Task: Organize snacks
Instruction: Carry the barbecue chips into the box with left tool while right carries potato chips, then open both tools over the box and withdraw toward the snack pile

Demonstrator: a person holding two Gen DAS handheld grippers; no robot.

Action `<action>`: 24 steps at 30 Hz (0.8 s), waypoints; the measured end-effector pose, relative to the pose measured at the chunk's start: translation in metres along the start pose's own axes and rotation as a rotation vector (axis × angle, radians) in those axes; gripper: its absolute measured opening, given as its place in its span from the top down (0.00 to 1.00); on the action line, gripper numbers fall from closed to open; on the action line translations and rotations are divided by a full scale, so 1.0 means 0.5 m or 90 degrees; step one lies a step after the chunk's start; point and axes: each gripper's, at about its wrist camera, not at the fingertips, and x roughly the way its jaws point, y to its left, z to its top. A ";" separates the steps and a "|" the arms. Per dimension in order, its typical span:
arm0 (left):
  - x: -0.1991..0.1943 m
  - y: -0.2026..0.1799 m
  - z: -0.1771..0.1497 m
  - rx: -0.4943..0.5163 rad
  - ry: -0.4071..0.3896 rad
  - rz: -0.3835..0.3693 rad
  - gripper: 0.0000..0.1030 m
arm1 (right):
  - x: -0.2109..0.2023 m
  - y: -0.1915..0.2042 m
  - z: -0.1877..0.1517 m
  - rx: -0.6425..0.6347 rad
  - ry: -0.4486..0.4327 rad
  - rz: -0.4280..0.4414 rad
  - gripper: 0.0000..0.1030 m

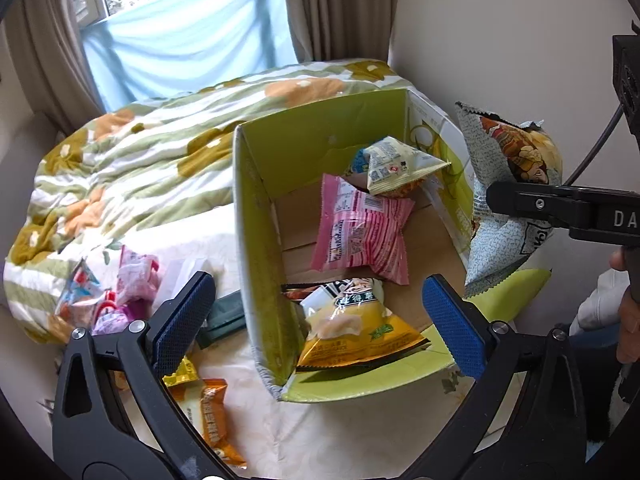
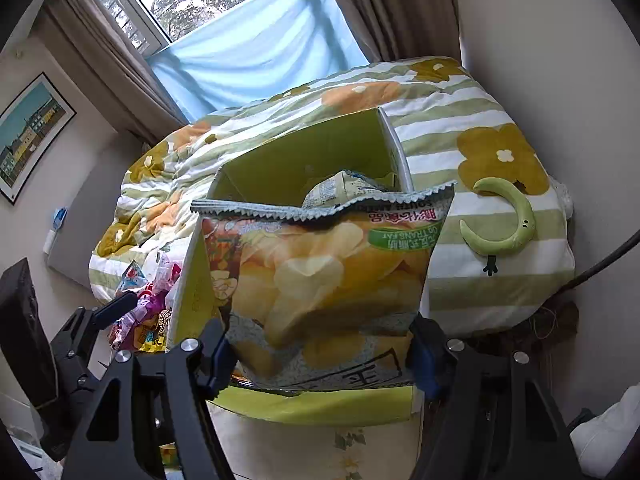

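- Left wrist view: left gripper (image 1: 320, 316), black frame with blue textured pads, jaws spread wide and nothing between the pads; it hangs over the near corner of the green-lined open cardboard box (image 1: 260, 240) on the bed.
- Already in the box: pink striped plastic snack packet (image 1: 362, 232), pale yellow pillow-shaped packet (image 1: 394, 168) towards the far wall, yellow-and-black crinkly packet (image 1: 356, 328) leaning on the near wall.
- Still outside on the pale sheet: orange foil snack packet (image 1: 212, 412) just below the left pad, plus a heap of small pink and purple wrapped sweets (image 1: 120, 292) left of the box.
- Right gripper (image 1: 496, 196) comes in from the right edge, clamped on the large grey-white chip bag with yellow crisps printed on it (image 1: 508, 184), held over the box's right wall, apart from it.
- Right wrist view: right gripper (image 2: 320, 360) pinches the chip bag (image 2: 320, 280) at its lower end; serrated seal points away, bag sits above the box's near wall (image 2: 312, 404).
- Green crescent-shaped plush toy (image 2: 504, 220) lies on the floral striped quilt (image 2: 480, 120), well clear, ignore.
- Step, my read: drop the chip bag in. Carry it further over the bare cardboard floor beside the pink packet, lower it below the rim, then release; letting go now risks it catching the wall and tipping out.
- Grip stays light, crisps crush easily.
- Left gripper best goes for the orange packet next, clear of the box wall.
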 end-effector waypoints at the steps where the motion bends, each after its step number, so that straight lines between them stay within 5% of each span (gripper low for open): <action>1: -0.004 0.009 -0.001 -0.007 0.000 -0.003 0.01 | 0.007 0.009 0.005 -0.009 0.006 0.001 0.36; 14: -0.009 0.069 -0.017 -0.057 0.019 0.034 0.01 | 0.125 0.047 -0.011 -0.066 0.092 -0.025 0.34; 16: -0.007 0.071 -0.019 -0.063 0.019 0.031 0.01 | 0.124 0.041 -0.015 -0.060 0.086 -0.027 0.28; 18: -0.003 0.069 -0.022 -0.064 0.022 0.032 0.01 | 0.120 0.036 -0.018 -0.055 0.076 -0.029 0.06; 24: -0.003 0.062 -0.034 -0.061 0.023 0.024 0.01 | 0.082 0.028 -0.038 -0.049 0.018 -0.032 0.03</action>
